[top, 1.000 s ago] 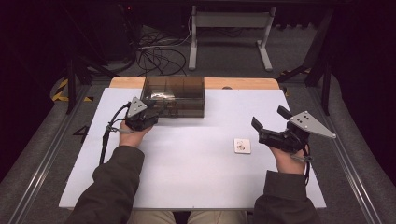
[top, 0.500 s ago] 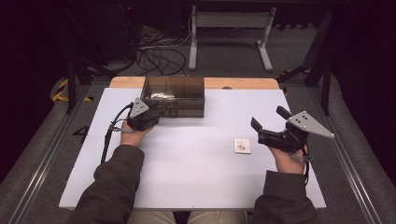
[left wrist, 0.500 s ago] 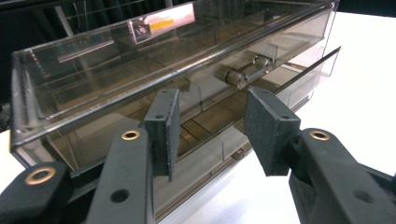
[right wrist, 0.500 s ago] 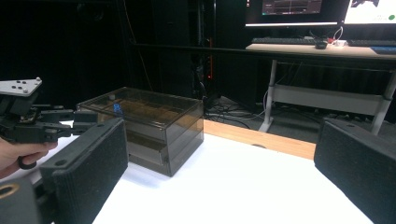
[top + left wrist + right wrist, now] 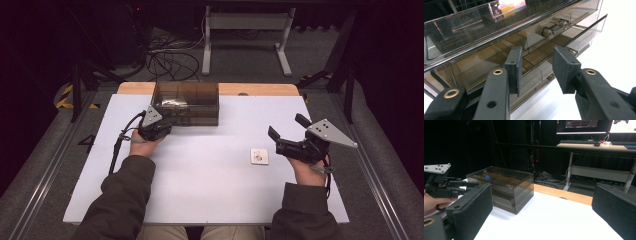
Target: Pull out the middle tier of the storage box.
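A smoky see-through drawer box (image 5: 185,102) stands at the back of the white table (image 5: 210,190). My left gripper (image 5: 155,125) is at the box's front left corner. In the left gripper view it (image 5: 539,67) is open, its pads either side of a drawer front (image 5: 534,58) without touching it. Metal knobs (image 5: 548,31) show on the drawer face. My right gripper (image 5: 287,127) hovers wide open over the table's right side, holding nothing, and points toward the box (image 5: 501,190). A small white square card (image 5: 259,156) lies flat just left of it.
A wooden strip (image 5: 260,89) runs along the table's far edge behind the box. Cables (image 5: 170,60) and a metal desk frame (image 5: 245,30) sit on the floor beyond. Bare white table lies between the two hands.
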A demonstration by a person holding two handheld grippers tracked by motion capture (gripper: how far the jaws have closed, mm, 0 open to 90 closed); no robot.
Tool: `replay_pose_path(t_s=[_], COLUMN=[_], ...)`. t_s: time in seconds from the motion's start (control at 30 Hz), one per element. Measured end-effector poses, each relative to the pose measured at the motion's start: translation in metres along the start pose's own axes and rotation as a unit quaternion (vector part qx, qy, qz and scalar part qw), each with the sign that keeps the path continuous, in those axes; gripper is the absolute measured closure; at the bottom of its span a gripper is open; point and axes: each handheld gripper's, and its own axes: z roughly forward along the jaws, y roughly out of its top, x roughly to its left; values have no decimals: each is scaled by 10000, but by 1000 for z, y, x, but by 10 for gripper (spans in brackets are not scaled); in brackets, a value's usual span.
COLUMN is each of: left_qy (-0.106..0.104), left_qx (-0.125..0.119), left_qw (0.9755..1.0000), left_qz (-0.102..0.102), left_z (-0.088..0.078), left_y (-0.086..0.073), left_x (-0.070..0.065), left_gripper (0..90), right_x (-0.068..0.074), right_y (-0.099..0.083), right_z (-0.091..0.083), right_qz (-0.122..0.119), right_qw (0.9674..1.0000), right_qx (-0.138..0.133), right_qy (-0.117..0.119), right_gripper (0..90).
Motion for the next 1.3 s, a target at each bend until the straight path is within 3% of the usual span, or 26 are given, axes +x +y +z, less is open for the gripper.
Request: replay_pose_path(t_s=[0.2, 0.7, 1.3], left_qy=[-24, -113, -172], left_qx=[34, 243, 304], left_qw=[10000, 9995, 9991], left_qz=[-46, 182, 241], left_z=[-1, -8, -16], left_y=[1, 4, 3], left_x=[0, -2, -9], left_gripper=[642, 687, 708], right_x=[1, 1, 3], right_y=[0, 0, 1], right_z=[1, 0, 1], right_qz=[-17, -11, -15], right_qw=[10000, 10000, 10000], right_qx=[-2, 1, -1], right_qy=[18, 29, 43], right_gripper=[43, 44, 44])
